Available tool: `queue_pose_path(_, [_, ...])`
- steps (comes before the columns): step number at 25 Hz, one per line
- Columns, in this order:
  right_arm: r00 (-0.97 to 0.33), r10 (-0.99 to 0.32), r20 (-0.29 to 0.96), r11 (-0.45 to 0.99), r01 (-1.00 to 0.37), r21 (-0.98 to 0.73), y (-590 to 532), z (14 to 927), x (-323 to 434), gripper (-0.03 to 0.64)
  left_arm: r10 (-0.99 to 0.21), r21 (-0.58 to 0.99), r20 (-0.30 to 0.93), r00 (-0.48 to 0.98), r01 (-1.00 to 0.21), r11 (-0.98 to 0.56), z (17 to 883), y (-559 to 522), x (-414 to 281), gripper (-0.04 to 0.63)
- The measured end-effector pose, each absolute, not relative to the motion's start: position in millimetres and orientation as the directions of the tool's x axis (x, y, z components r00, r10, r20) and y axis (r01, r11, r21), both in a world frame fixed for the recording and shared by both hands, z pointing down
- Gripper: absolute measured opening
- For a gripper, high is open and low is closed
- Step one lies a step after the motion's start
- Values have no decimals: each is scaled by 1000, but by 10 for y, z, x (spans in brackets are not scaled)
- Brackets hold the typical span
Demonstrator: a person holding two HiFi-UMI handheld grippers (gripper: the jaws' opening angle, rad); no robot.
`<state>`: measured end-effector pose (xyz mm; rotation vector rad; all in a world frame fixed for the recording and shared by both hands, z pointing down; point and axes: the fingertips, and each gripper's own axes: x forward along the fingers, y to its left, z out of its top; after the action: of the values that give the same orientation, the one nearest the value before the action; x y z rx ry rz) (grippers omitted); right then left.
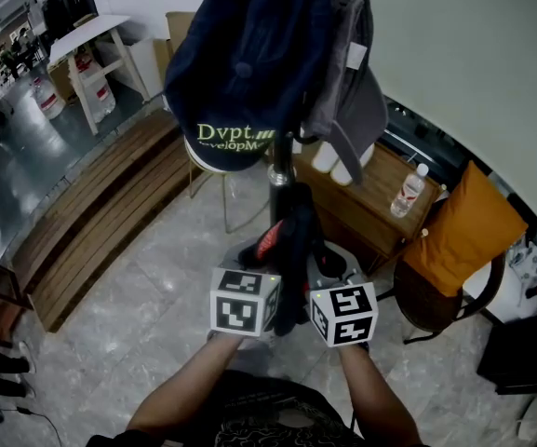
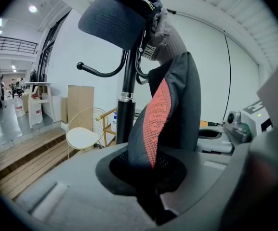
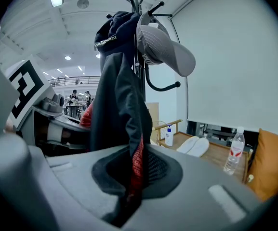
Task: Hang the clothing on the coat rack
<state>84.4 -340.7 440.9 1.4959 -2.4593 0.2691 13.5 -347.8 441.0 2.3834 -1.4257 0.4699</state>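
Both grippers are clenched on the same piece of clothing. The left gripper (image 2: 148,179) has its jaws closed on bunched fabric, and so does the right gripper (image 3: 128,179). The dark garment (image 1: 291,240) with its red mesh panel stands up between them, right against the coat rack (image 1: 280,170) pole just ahead.

The biggest risk is probably the rack itself: a hard push from the grippers could rock it, and its base is out of sight. Next is crowding. The navy cap (image 1: 245,54) and grey cap (image 1: 352,91) sit directly above the grippers, so lifting the garment through could knock one loose. The curved hook (image 2: 98,71) above and left of the left gripper looks free. Letting go before cloth catches it would likely drop the garment to the floor.

Around them, a wooden bench (image 1: 100,212) lies well left of the left gripper. A table (image 1: 366,208) stands beyond the right gripper, with an orange-cushioned chair (image 1: 459,236) to its right. A white-seated chair (image 2: 83,136) is beyond the pole, and a water bottle (image 1: 408,192) stands on the table.
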Motion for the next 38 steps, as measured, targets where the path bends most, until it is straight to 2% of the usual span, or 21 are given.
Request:
queue_pose_path(15, [-459, -837, 298, 465, -884, -56, -3225, 4394, 781, 32, -771, 107, 418, 482, -868, -484, 4388, -3267, 187, 28])
queue_pose_path(25, [-465, -842, 273, 465, -883, -69, -3086, 4341, 788, 52, -781, 113, 396, 483, -869, -481, 4317, -3122, 195, 87])
queue_pose_path(38, [-461, -852, 250, 460, -886, -66, -2938, 4279, 841, 60, -778, 117, 396, 487, -868, -484, 4286, -2965, 233, 92])
